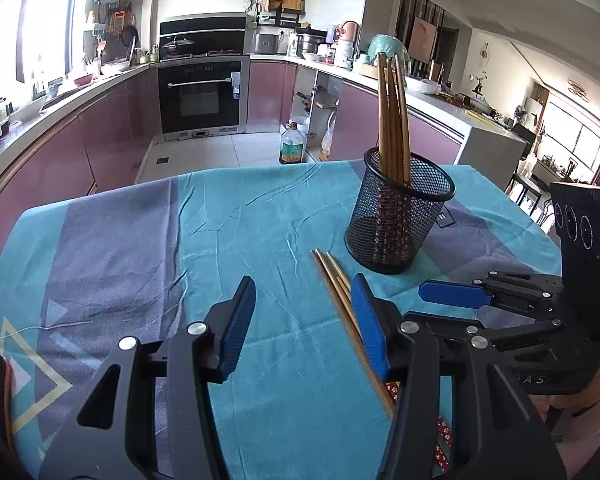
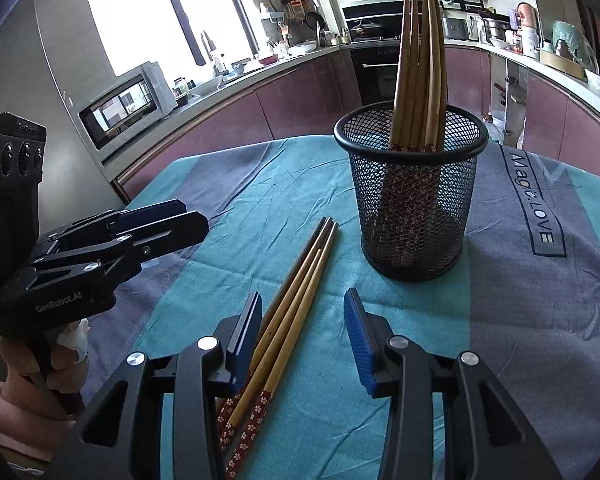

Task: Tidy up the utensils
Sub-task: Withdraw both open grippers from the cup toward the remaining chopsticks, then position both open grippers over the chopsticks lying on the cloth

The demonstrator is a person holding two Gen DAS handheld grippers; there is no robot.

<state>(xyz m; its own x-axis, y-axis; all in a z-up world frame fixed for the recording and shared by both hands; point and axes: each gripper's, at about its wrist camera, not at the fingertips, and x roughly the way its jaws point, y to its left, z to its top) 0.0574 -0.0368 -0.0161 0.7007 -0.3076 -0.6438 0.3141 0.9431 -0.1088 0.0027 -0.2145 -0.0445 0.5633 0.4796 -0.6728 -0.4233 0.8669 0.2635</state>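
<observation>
Right tongs (image 2: 302, 340) spread, nothing pinched, over loose chopsticks (image 2: 296, 300) lying flat on the tabletop (image 2: 260, 200). Left tongs (image 1: 302, 320) also spread, empty, just beside them. Mesh cup (image 2: 412, 200) holding upright chopsticks stands close behind, near the loose tips.

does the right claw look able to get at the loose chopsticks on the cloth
Probably yes: the right claw is open and empty, the loose chopsticks lie between its fingers, and the mesh holder stands clear beyond.
</observation>
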